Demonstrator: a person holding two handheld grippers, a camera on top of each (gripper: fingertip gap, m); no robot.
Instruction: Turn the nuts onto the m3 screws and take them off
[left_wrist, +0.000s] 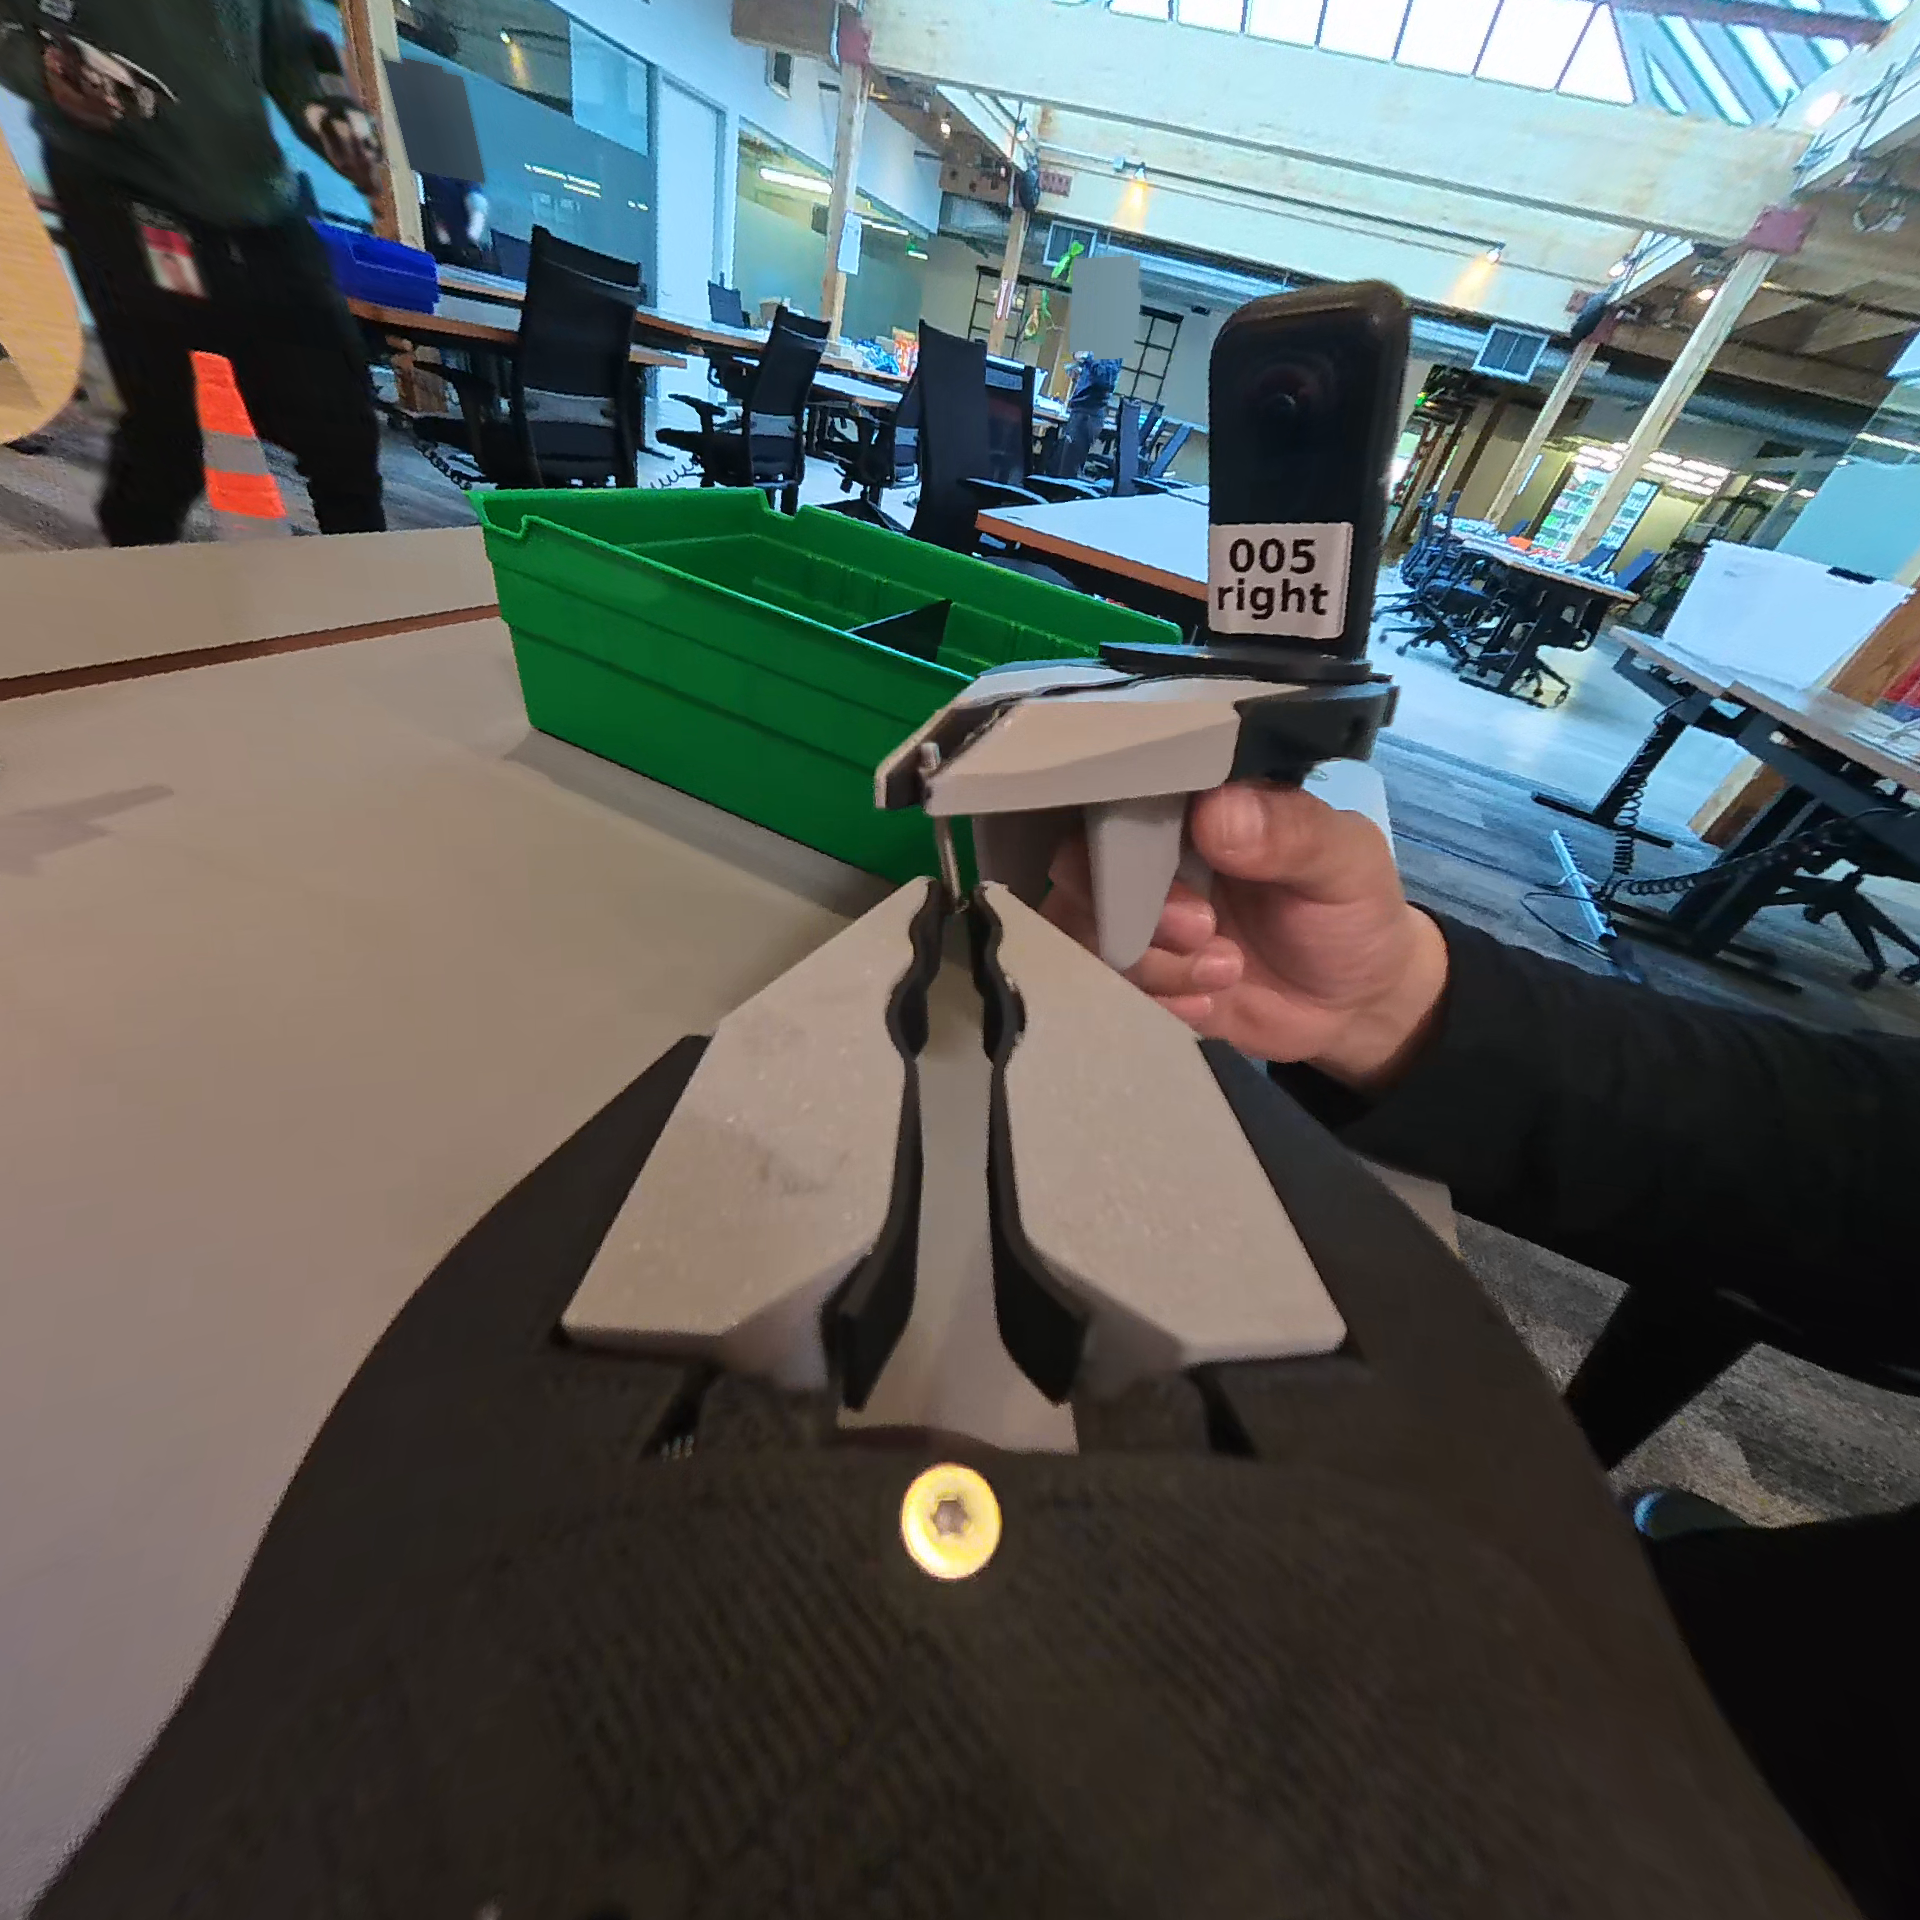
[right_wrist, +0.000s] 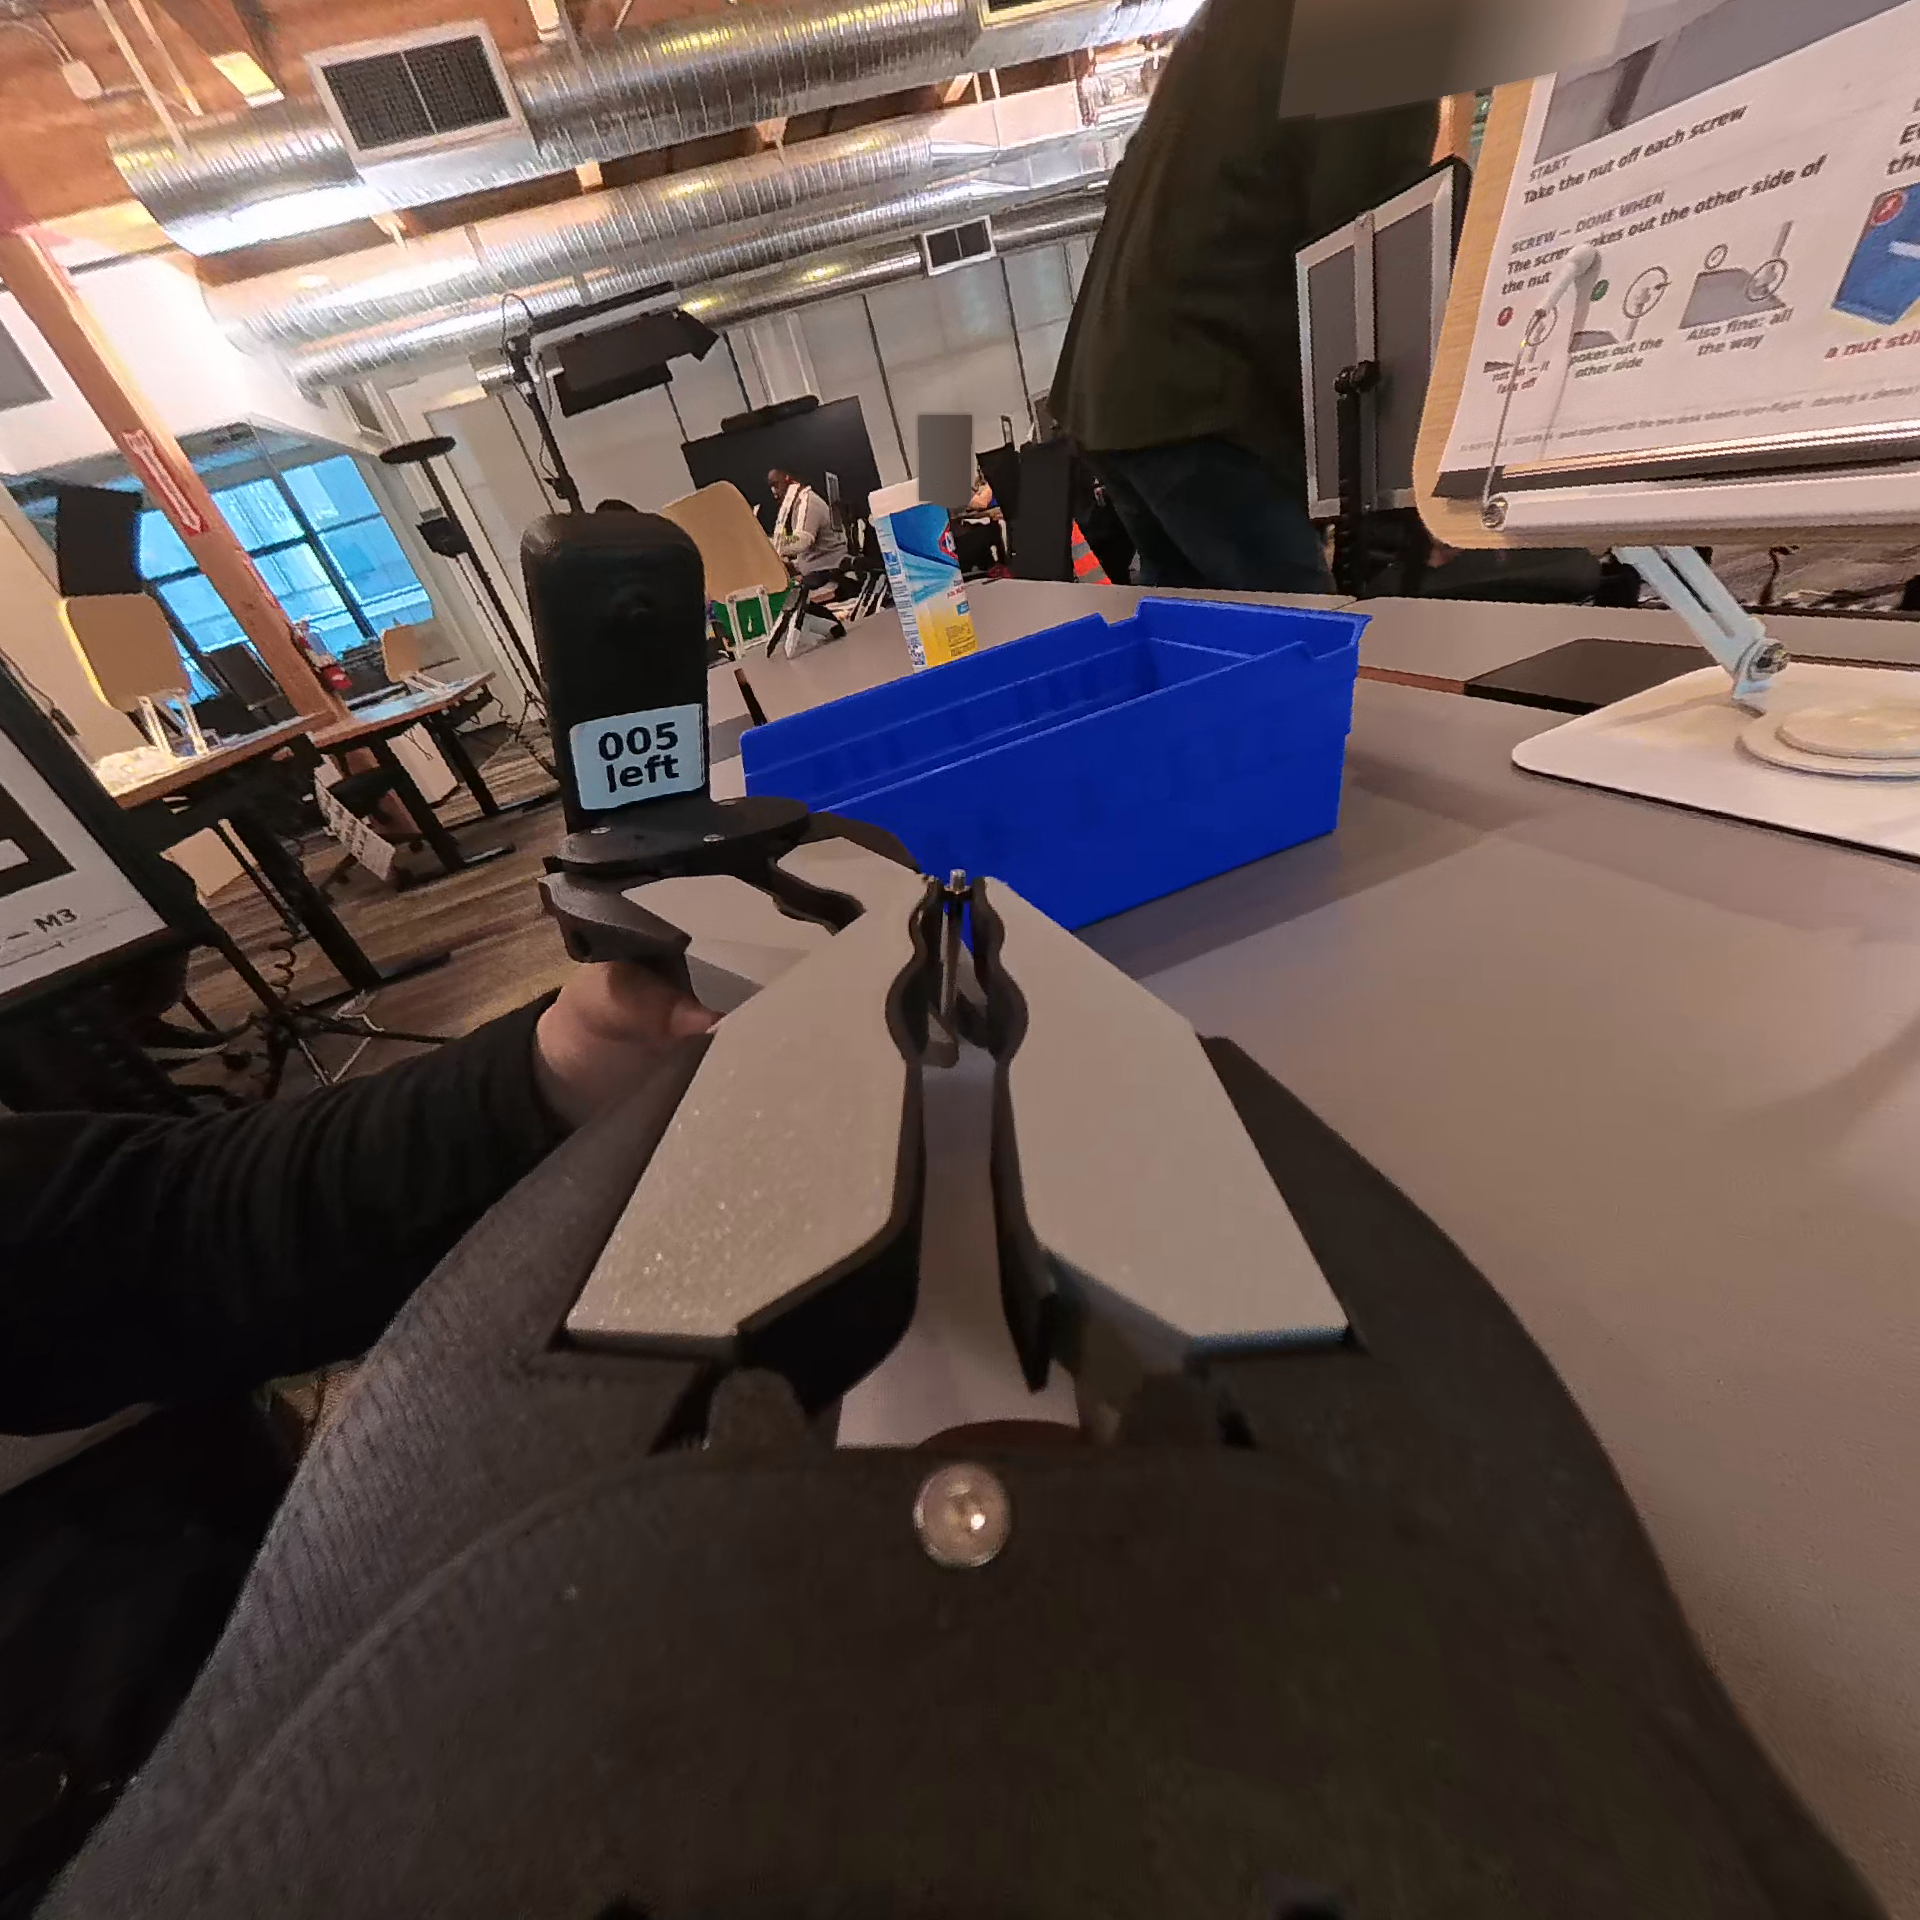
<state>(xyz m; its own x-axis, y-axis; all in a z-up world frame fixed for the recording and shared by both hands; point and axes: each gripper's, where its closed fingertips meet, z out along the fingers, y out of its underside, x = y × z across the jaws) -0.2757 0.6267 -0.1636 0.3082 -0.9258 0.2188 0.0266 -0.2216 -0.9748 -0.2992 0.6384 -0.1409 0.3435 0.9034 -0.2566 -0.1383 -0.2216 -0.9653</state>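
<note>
Closest to the lens, the right tool (right_wrist: 951, 904) has its fingertips clamped on a thin m3 screw (right_wrist: 949, 961), which stands upright between them with its tip poking just above. Meeting it from the left, the left tool (left_wrist: 954, 902) has its tips drawn nearly together around the lower end of that same screw (left_wrist: 948, 854); whether a nut sits there cannot be told. Beyond the left tool a green bin (left_wrist: 727, 665) rests on the grey surface (left_wrist: 260, 935); beyond the right tool, a blue bin (right_wrist: 1091, 769).
</note>
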